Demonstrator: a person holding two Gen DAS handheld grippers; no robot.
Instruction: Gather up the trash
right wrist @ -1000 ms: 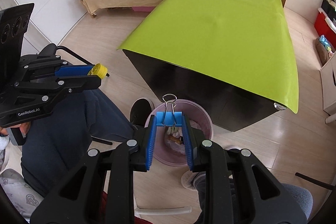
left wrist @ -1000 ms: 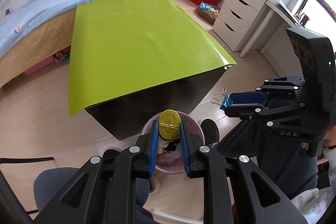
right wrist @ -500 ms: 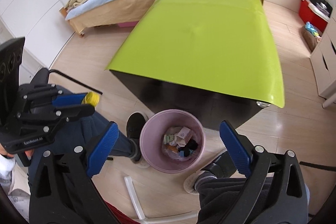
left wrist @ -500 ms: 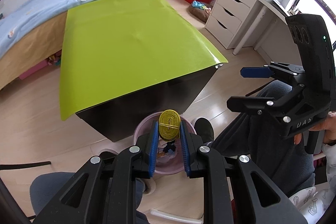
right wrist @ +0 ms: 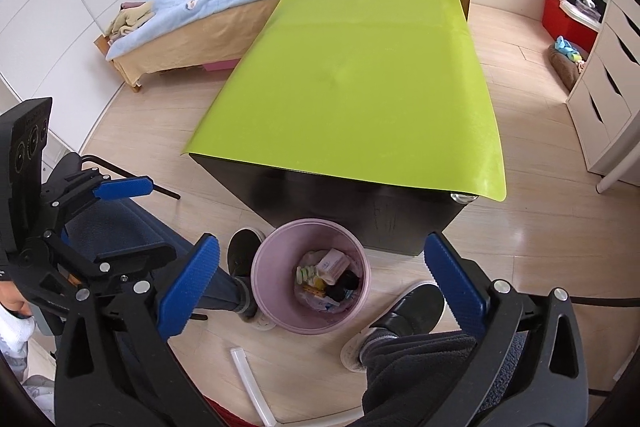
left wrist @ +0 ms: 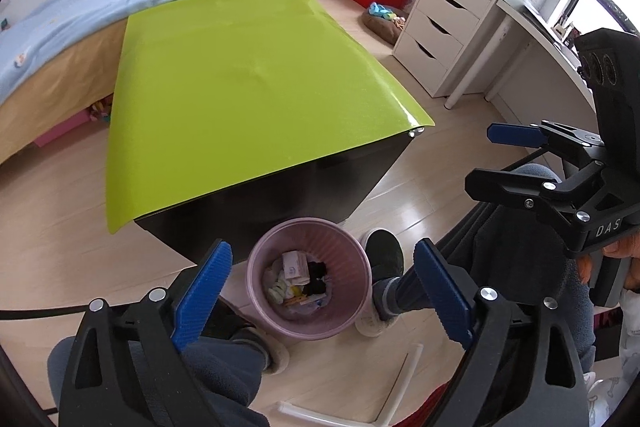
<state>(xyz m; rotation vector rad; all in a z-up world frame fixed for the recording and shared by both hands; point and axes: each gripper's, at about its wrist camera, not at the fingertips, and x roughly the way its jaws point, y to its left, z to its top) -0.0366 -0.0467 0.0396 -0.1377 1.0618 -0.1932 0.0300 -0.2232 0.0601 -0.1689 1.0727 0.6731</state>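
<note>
Pink ribbed plastic bin (left wrist: 307,277) is standing on the floor near the green-topped black table (left wrist: 256,83), holding jumbled trash (left wrist: 298,281) too small to identify; left gripper (left wrist: 320,293) and right gripper (right wrist: 322,281) are hovering above, jaws wide apart, empty.
</note>
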